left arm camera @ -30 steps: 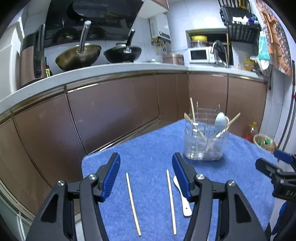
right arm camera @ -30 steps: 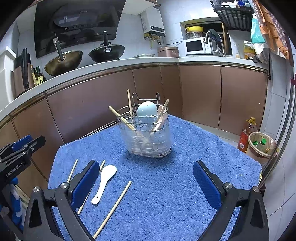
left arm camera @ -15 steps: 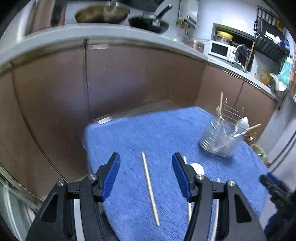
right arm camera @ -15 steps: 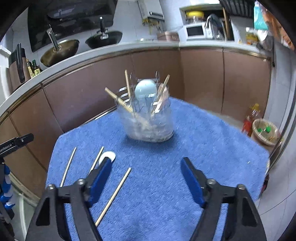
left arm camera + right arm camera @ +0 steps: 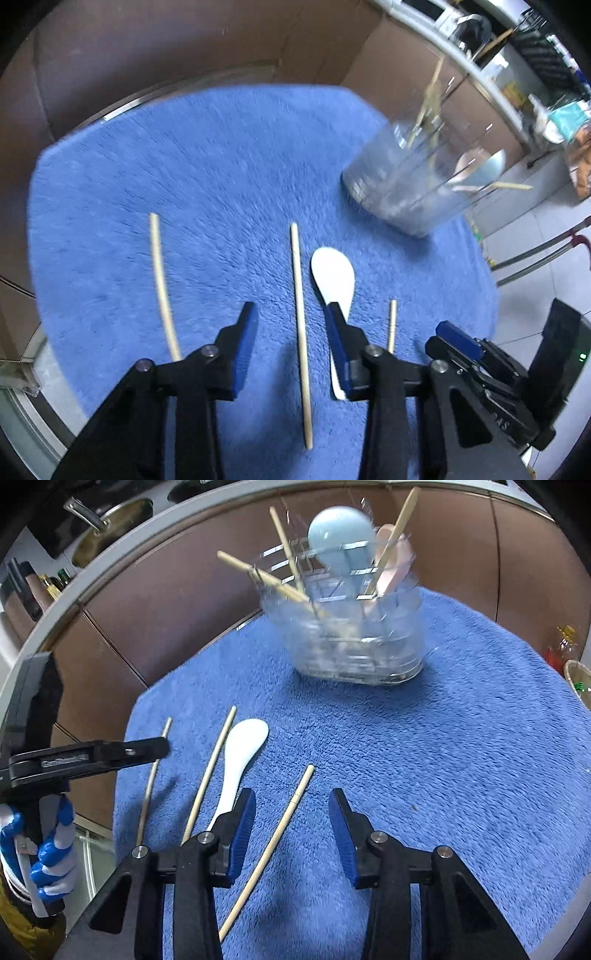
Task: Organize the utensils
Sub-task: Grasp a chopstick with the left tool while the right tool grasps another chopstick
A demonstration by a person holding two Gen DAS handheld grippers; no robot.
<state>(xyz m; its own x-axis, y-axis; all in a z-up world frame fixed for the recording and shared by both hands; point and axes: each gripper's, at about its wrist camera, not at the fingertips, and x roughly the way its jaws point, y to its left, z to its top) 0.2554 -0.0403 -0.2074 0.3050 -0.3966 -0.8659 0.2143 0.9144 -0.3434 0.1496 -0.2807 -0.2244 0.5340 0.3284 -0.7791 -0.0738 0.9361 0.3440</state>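
Note:
Three wooden chopsticks and a white spoon (image 5: 334, 277) lie on a blue towel (image 5: 221, 166). My left gripper (image 5: 291, 321) is open, its jaws either side of the middle chopstick (image 5: 299, 314). The left chopstick (image 5: 160, 280) lies apart. My right gripper (image 5: 291, 812) is open over the right chopstick (image 5: 280, 830). The spoon (image 5: 240, 760) and middle chopstick (image 5: 208, 771) lie just left of it. A clear utensil holder (image 5: 354, 635) at the back, also in the left wrist view (image 5: 410, 184), holds chopsticks, a pale blue spoon (image 5: 340, 535) and a pink spoon.
Brown kitchen cabinets (image 5: 166, 602) stand behind the towel-covered table. The left gripper's body and a gloved hand (image 5: 51, 853) show at the left of the right wrist view. The right gripper's body (image 5: 491, 373) shows at lower right of the left wrist view. A basket (image 5: 578, 679) sits on the floor.
Both grippers have tilted down and come closer to the towel. The left one now straddles the middle chopstick; the right one has narrowed its opening over the right chopstick.

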